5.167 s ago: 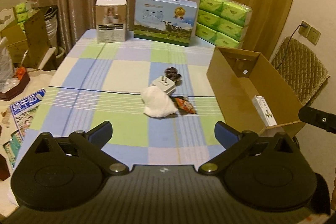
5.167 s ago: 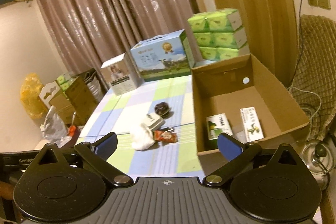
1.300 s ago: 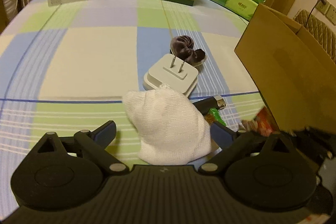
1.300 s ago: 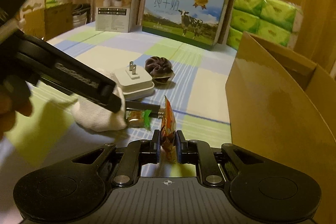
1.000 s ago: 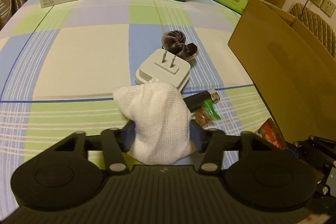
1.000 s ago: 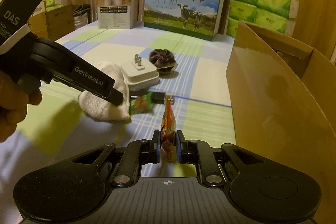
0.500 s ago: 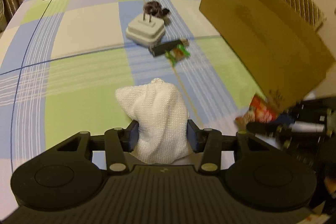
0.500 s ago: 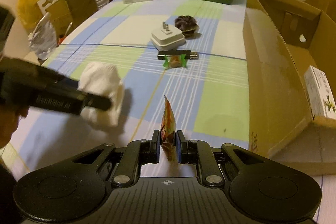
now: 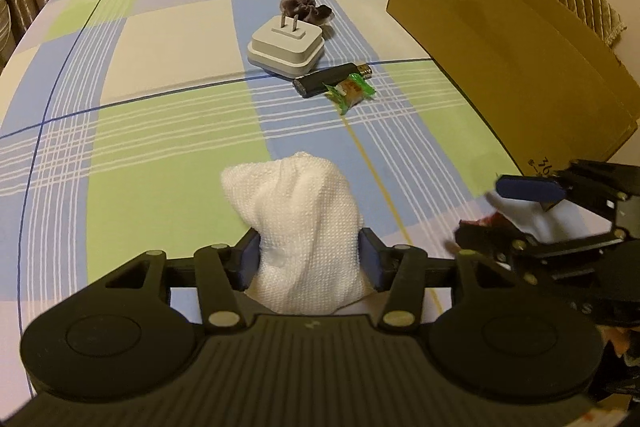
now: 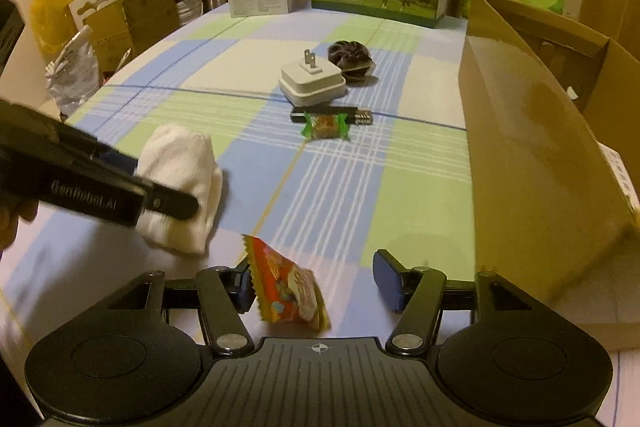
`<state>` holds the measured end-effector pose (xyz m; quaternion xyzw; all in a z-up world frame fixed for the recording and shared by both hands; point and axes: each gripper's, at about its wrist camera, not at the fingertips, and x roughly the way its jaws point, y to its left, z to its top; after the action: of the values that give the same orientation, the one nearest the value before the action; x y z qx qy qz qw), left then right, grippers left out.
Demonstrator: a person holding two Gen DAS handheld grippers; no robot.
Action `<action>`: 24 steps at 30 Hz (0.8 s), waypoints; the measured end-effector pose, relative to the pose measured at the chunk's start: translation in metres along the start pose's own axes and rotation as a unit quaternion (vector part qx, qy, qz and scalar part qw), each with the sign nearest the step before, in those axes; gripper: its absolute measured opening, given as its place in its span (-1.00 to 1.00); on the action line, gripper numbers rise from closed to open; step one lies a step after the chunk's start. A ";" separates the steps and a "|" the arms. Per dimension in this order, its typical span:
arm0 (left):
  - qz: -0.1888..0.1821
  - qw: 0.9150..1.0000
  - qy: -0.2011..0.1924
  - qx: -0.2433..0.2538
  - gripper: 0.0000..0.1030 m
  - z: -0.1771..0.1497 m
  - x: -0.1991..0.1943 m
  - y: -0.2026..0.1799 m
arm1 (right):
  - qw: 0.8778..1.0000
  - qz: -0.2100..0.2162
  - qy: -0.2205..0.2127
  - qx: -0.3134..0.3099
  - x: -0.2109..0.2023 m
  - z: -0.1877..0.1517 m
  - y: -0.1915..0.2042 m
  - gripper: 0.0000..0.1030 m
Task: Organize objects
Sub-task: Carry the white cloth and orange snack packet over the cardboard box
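Two grippers are at work over the checked table (image 9: 160,131), each with one small thing between its jaws. The left gripper (image 9: 306,259) is clamped on a white mesh pouch (image 9: 300,223), whose long axis runs straight out along the fingers toward 12 o'clock; its jaws are easing apart, though the pads appear to press the pouch's sides for now. The right gripper (image 10: 316,285) is opening: its jaws stand well apart and the orange snack packet (image 10: 288,287) sits loose between them, leaning toward the left finger and clear of the right pad, so it looks released rather than held. What the coming move turns on is the cardboard box (image 10: 540,155), which I take as the place to sort into: seen from the right wrist it rises at about 2 o'clock, its near wall close by the right finger, while from the left wrist it lies farther off at about 1 to 2 o'clock, beyond the right gripper. The right hand is therefore the nearer to the box, and the pouch would have to travel across to it. Still on the table at 12 o'clock lie a white plug adapter (image 9: 286,45), a dark scrunchie (image 9: 304,5) behind it, a black lighter (image 9: 330,79) and a green-wrapped candy (image 9: 351,93).
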<state>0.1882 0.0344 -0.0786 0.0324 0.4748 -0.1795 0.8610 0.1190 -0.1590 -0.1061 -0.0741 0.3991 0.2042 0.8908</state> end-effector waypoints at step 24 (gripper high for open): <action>-0.003 1.000 -0.002 -0.009 0.14 -0.003 0.004 -0.001 | 0.992 -0.034 -0.020 -0.116 0.002 -0.031 0.028 -0.44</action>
<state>0.1870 0.0331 -0.0836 0.0226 0.4751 -0.1778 0.8615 0.0875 -0.1423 -0.1278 -0.1868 0.3520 0.2203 0.8903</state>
